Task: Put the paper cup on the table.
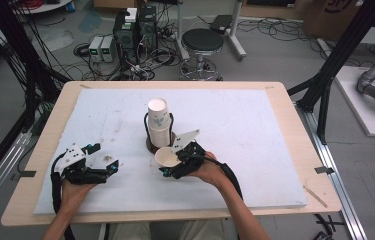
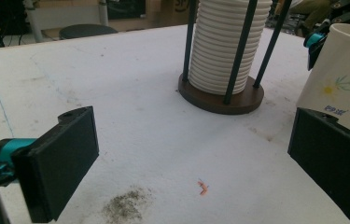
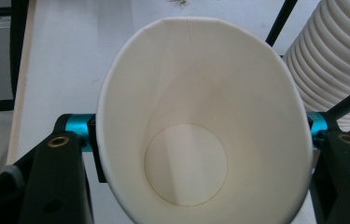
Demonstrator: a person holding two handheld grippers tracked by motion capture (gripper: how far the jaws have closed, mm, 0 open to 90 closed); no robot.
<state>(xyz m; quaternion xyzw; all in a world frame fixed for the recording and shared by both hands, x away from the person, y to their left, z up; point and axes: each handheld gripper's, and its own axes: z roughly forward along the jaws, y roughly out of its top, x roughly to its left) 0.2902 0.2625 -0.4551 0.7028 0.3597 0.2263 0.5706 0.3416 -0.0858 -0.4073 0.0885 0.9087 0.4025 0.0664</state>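
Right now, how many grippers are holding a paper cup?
1. The right gripper is shut on a single paper cup beside the cup stack. The left gripper is open, empty.

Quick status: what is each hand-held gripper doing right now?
Left hand-held gripper: open, holding nothing.
Right hand-held gripper: shut on a single white paper cup, beside the stack of white paper cups.
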